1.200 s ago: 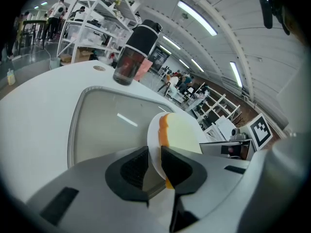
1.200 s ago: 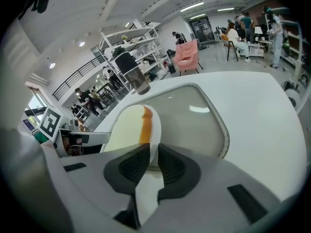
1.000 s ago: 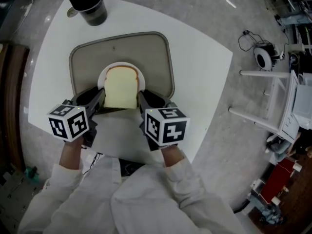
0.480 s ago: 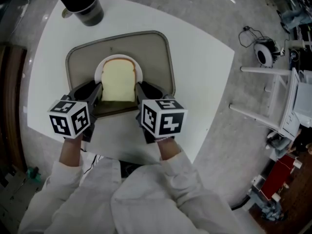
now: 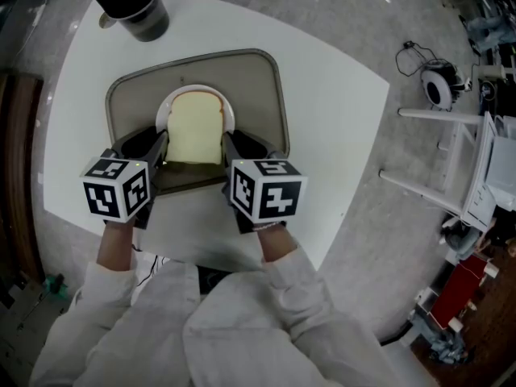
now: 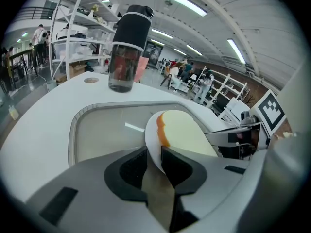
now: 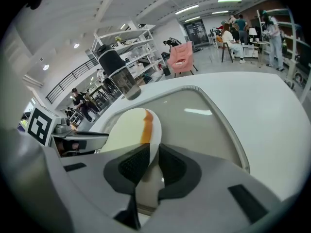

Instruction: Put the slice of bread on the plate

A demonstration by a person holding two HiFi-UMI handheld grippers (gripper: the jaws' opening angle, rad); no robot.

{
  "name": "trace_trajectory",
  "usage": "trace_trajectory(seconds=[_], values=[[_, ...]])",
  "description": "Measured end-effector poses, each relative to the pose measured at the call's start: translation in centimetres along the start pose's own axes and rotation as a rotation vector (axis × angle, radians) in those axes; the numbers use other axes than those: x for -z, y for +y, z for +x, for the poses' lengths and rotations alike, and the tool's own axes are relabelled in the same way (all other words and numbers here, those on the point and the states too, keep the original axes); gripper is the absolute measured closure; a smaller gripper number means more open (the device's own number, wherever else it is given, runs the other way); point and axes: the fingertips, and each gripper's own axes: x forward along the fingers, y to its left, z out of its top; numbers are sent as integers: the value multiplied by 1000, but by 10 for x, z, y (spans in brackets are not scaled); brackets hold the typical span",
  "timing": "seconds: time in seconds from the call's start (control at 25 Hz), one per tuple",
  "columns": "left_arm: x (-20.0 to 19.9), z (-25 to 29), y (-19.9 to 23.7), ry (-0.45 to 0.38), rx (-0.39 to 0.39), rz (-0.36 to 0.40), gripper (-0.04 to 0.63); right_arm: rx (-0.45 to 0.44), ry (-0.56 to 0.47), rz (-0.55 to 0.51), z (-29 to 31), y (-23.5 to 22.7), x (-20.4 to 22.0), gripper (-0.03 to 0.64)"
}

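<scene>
In the head view the slice of bread (image 5: 197,131) lies flat on the white plate (image 5: 179,97) between the two pairs of jaws, left gripper (image 5: 160,148) and right gripper (image 5: 229,145) each at one side of its rim, over the tray (image 5: 260,95) on the table (image 5: 330,111). The left gripper view shows its jaws closed on the plate rim, bread just beyond them to the right; the right gripper view shows the mirrored pinch. The placing looks done (plate resting or raised, unclear); releasing seems left.
</scene>
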Motion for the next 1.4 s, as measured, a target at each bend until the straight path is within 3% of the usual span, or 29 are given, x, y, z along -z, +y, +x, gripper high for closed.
trace_trajectory(seconds=[0.68, 1.04, 1.4], values=[[-18, -9, 7, -33, -63, 128, 508, 0, -38, -84, -4, 6, -20, 554], [-50, -17, 16, -126, -77, 109, 508, -16, -130, -91, -8, 7, -53, 554], [-88, 2, 33, -194, -2, 99, 509, -107, -222, -149, 14, 19, -102, 569]])
